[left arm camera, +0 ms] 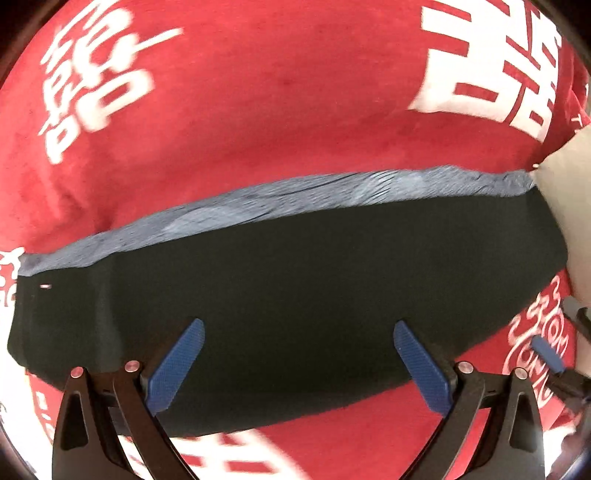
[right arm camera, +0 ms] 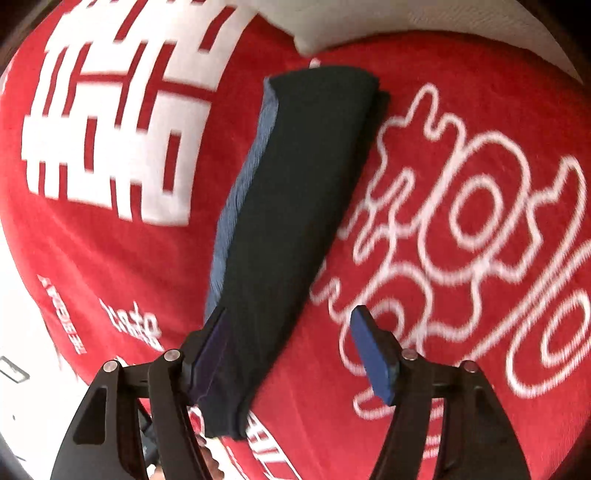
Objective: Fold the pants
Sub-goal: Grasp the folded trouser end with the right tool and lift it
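A: Starting on our left, we've got the left gripper (left arm camera: 299, 354) hanging over the pants (left arm camera: 288, 295), fingers spread wide, nothing between them. It's touching no cloth that we can see.

B: And the pants are a long dark strip on the red blanket (left arm camera: 258, 122), with a blue-grey layer peeking out along the far edge. Folded lengthwise already, we'd say.

A: Agreed. One end runs up to the pale pillow (right arm camera: 332, 26) near the blanket's far edge.

B: Now to our right: the right gripper (right arm camera: 291, 350) sits at the near end of that strip. Jaws apart, the cloth against the left finger, the right finger clear of it over the blanket's white print.

A: So no pinch yet, as we read it. The fingers straddle the end, not clamped.

B: Next we'd judge a crosswise fold: close on this near end, lift, carry it towards the pillow end.

A: Catch both layers, or the blue one slides out.
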